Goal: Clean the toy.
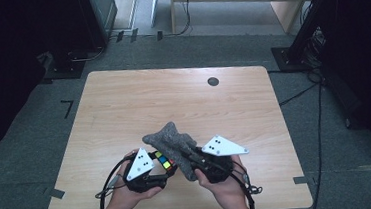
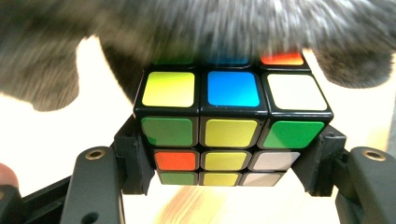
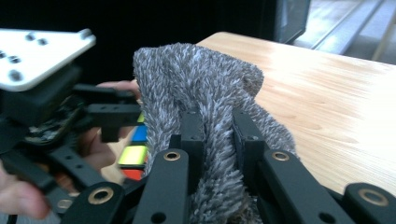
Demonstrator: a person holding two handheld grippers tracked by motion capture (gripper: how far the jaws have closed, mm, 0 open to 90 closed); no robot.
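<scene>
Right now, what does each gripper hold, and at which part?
The left gripper clamps the puzzle cube by two opposite side faces. The right gripper pinches the grey fuzzy cloth on a bunched fold near its lower end.

Near the front edge of the table (image 1: 123, 104), a little left of its middle, the left gripper (image 1: 164, 167) holds the puzzle cube (image 1: 163, 161) between its two jaws, one jaw on each side of the cube. Just to the right of it, the right gripper (image 1: 190, 157) has its jaws pressed together on the fuzzy cloth (image 1: 172, 137). The cloth rises from these jaws, lies over the top of the cube and spreads behind it, toward the middle of the table. In the left gripper view the cloth (image 2: 224, 28) hangs above and behind the cube (image 2: 231, 126). A small round disc (image 1: 213, 81) lies far behind, near the back edge, well apart from both grippers.
</scene>
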